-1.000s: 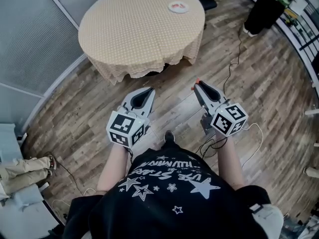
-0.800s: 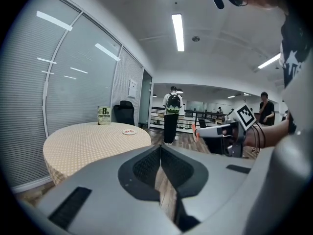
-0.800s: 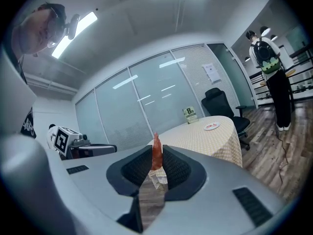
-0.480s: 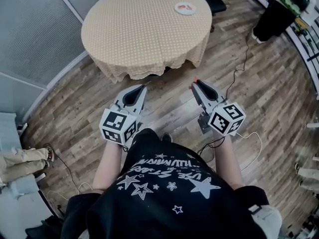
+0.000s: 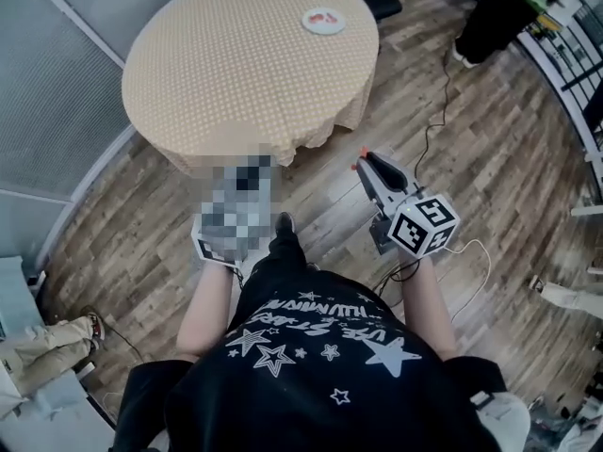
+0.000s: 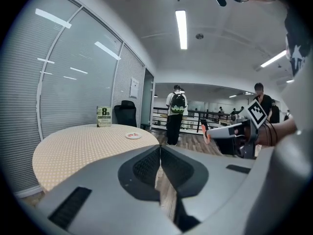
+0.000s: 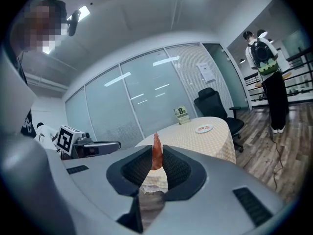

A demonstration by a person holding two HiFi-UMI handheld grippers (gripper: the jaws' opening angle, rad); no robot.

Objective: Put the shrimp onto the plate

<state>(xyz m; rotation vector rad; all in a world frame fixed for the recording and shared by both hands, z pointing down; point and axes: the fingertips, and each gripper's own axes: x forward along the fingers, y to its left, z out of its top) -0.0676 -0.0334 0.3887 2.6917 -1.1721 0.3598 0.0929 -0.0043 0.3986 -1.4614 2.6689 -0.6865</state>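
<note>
The round table [image 5: 236,73] stood ahead of me, the plate [image 5: 323,20] near its far edge, well apart from my right gripper [image 5: 362,161]. That nearer gripper was clamped on the upright shrimp [image 7: 156,153]. My left gripper [image 6: 160,150] was closed and empty.

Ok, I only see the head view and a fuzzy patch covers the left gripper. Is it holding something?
Observer: No. The left gripper view shows the left gripper with its jaws shut together, nothing between them.
Operator: And the orange bit on the right one?
Observer: That is the shrimp, pinched upright between the jaws of the right gripper.
Operator: What's behind the plate?
Observer: A green card stands upright on the table, beyond the plate.
</note>
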